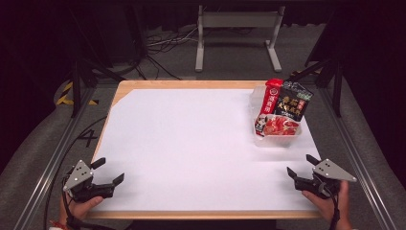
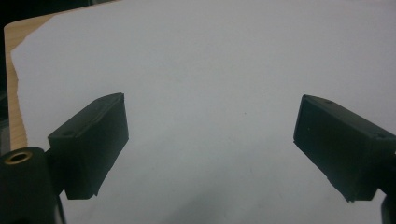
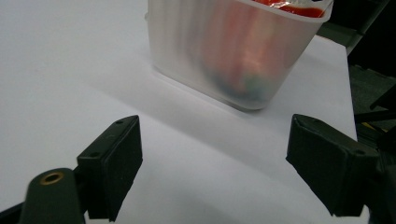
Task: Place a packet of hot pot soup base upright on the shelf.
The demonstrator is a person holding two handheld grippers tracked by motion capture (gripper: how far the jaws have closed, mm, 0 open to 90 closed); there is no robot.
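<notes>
Translucent plastic tub (image 1: 277, 136) of sauce packets near table's far right edge; my right gripper (image 1: 300, 167), jaws apart, should approach level; left gripper (image 1: 109, 171) likewise apart.

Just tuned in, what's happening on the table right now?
A person holds a claw in each hand at the near edge of the table. The left claw and the right claw are both open and hold nothing. The translucent tub of snack packets stands at the far right of the white sheet, just ahead of the right claw, untouched.
</notes>
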